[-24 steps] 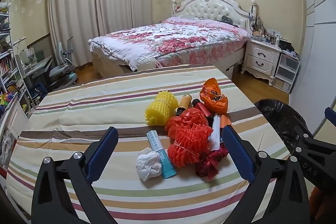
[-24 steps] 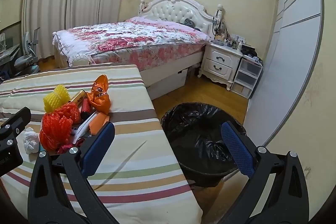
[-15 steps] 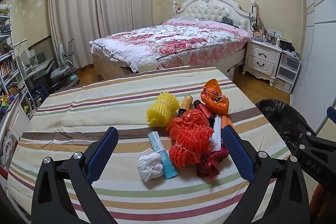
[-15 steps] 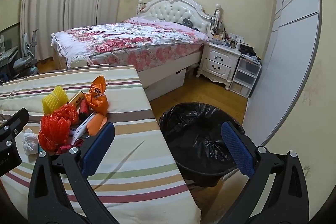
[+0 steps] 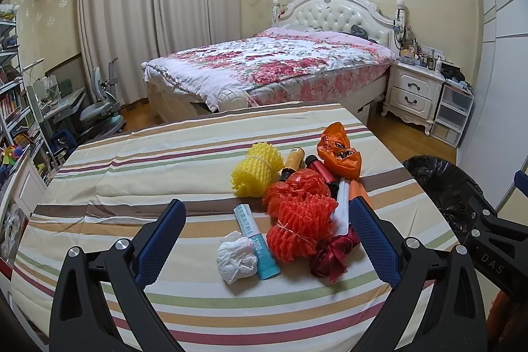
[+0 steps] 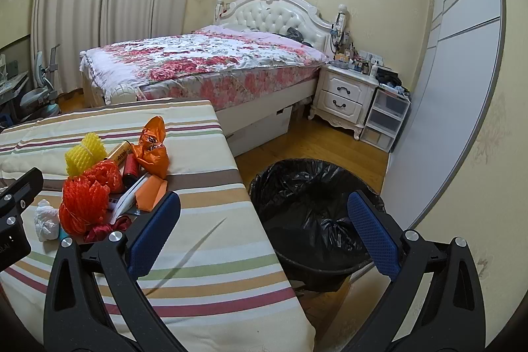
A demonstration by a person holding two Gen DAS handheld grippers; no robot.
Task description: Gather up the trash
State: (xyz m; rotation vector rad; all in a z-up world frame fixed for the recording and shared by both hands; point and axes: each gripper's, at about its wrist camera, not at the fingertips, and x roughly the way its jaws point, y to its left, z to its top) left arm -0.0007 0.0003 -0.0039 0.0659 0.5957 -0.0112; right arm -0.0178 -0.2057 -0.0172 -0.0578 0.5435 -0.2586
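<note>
Your left gripper [image 5: 264, 230] hangs above the near edge of the striped table [image 5: 138, 174] with its jaws spread wide and nothing between the blue pads [image 5: 161, 240]. Your right gripper [image 6: 260, 226] is just as wide and empty, its left pad over the table's right edge and its right pad over the bin.

Nearest to you in the left view lies a crumpled white tissue [image 5: 236, 259], touching a teal and white tube [image 5: 255, 240] that points away from you. Just right of the tube sits a red-orange foam fruit net [image 5: 302, 228], and at its near right corner a dark red ribbon [image 5: 331, 256] lies bunched up. A second red-orange net [image 5: 302, 187] lies right behind the first. A white stick-like wrapper [image 5: 341, 203] and a flat orange piece [image 6: 150, 193] run along the right side of the pile.

Farther back you have a yellow foam fruit net [image 5: 255, 170] on the left, then a small amber bottle [image 5: 292, 159] and a dark red tube [image 5: 321, 170] lying side by side, and an orange plastic bag [image 5: 340, 150] at the far right of the heap.

Off the table's right edge, on the wooden floor, stands a bin lined with a black trash bag [image 6: 313, 193], its mouth open. Beyond it are the floral bed [image 6: 204, 61] and the white nightstand [image 6: 345, 96].
</note>
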